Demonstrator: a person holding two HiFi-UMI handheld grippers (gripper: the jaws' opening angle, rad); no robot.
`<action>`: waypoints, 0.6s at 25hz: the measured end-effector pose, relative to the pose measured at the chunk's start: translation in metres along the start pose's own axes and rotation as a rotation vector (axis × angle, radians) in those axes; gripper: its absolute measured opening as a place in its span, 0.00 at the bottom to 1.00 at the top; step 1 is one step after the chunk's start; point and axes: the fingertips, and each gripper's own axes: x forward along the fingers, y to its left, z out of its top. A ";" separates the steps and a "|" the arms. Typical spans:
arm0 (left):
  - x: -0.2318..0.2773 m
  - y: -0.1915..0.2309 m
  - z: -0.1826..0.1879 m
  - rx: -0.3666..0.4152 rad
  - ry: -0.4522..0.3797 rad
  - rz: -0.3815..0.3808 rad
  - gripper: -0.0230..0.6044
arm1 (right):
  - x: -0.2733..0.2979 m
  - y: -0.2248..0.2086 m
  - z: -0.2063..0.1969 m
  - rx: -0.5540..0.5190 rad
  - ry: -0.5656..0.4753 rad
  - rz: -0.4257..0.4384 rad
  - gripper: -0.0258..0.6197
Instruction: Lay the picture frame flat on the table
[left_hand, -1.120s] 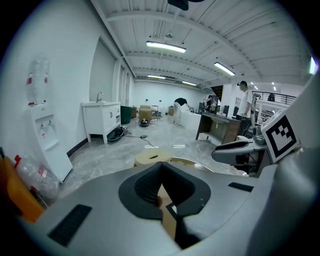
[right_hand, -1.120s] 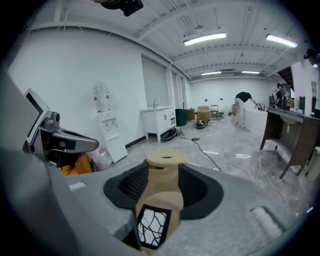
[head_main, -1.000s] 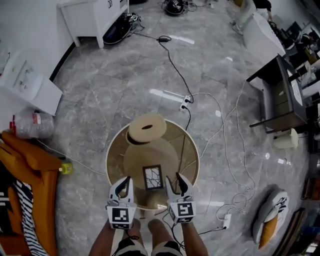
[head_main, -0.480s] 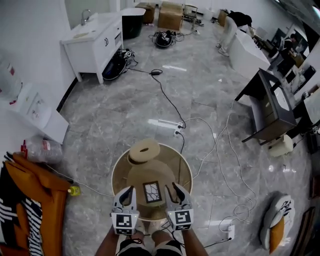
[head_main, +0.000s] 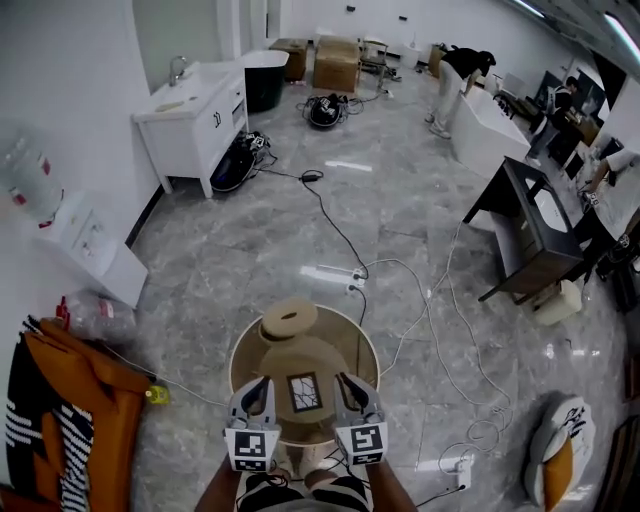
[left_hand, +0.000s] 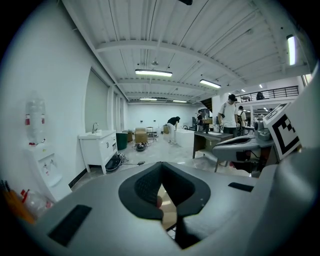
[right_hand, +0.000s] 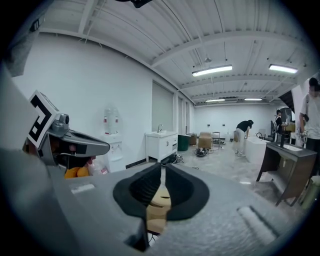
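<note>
A small dark picture frame with a pale cracked-pattern picture shows its face up toward the head view, on the round tan table. Whether it lies flat or leans I cannot tell. My left gripper hovers just left of it, jaws together and empty; its own view has the pads meeting at the tip. Just right of the frame, my right gripper has its jaws closing, with a thin slit between the pads and nothing in it. Neither gripper touches the frame.
A tan round disc sits at the table's far side. White cables and a power strip run over the marble floor beyond. An orange cloth lies at the left, a dark desk at the right, a white sink cabinet far left.
The head view has tilted up, so the table and grippers sit lower in the picture. The right gripper's jaws have narrowed. Both grippers stay beside the frame.
</note>
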 end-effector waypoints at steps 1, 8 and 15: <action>-0.006 -0.002 0.004 -0.001 -0.004 0.003 0.06 | -0.006 0.001 0.006 -0.003 -0.007 0.001 0.07; -0.041 -0.010 0.021 0.019 -0.023 0.012 0.06 | -0.040 0.007 0.029 -0.022 -0.038 0.004 0.04; -0.072 -0.016 0.041 0.056 -0.054 0.034 0.06 | -0.070 0.012 0.039 -0.011 -0.072 0.007 0.04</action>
